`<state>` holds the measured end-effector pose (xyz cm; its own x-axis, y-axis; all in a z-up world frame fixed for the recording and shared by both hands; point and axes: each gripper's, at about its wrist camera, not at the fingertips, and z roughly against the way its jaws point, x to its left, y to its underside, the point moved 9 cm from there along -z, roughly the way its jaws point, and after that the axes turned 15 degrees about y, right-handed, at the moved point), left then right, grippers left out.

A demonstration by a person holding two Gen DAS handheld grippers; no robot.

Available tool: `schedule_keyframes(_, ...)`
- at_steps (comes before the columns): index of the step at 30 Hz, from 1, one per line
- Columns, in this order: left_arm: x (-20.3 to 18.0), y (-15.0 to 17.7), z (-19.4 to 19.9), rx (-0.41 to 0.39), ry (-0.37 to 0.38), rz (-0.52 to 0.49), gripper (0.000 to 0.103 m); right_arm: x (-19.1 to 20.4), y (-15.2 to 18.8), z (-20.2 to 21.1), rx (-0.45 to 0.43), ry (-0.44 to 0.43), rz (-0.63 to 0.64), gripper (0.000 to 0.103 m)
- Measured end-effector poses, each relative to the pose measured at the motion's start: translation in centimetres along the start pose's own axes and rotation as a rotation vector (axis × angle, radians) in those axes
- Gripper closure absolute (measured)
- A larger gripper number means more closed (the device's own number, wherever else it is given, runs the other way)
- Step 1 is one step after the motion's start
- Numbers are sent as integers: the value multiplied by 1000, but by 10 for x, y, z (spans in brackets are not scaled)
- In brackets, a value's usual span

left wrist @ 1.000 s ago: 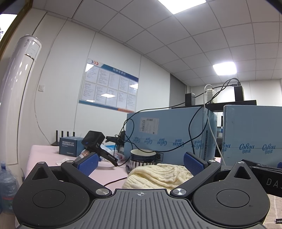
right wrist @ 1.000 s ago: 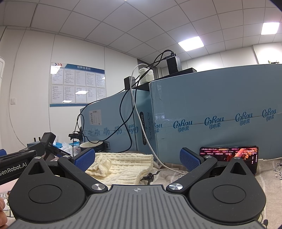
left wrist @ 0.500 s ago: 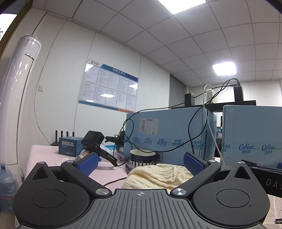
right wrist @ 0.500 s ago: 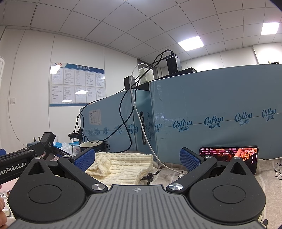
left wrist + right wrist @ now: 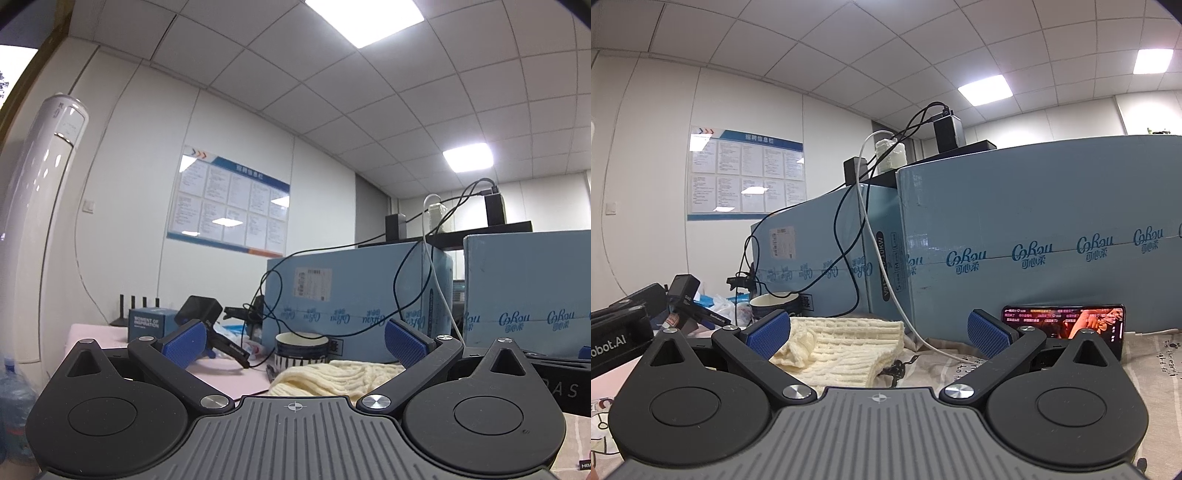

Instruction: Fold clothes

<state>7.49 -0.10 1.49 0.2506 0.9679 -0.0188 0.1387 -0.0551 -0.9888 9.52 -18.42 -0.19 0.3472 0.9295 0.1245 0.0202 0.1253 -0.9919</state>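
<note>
In the left wrist view, a tall white floor-standing air conditioner fills the left edge, and a dark blue cardboard box with white lettering sits on the pink-covered table at centre left. The left tongs are released, blue pads spread wide with nothing between them. Just right of centre, beyond them, a cream cable-knit garment lies bunched on the table, with a striped ceramic bowl just behind it and large pale blue cartons behind that. In the right wrist view, the left tongs' black body shows at the left edge; the cream knit lies at lower centre on a printed cloth. The right tongs are likewise released and empty, the knit lying ahead of their left pad. At lower right a phone with a lit screen leans against a carton. Folding appears not yet begun: the garment looks crumpled. The next move likely calls for bringing both tongs down to an edge or corner each and spreading it flat, clear of the white cable just beside it.
</note>
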Motion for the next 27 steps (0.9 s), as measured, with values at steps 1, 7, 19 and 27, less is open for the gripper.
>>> schedule_keyframes(1,1,0,0,-2,3,6,0,0,0,0,1,4,1,0)
schedule_keyframes(7,-1,0,-1,-3,28,13,0,0,2,-1,9,13,9,0)
schedule_keyframes(19,-2,6,-9,49,68,38,0,-9,4,-2,58,89,25,0)
schedule_keyframes(27,-7,-3,-13,79,127,68,0,-16,7,6,129,138,60,0)
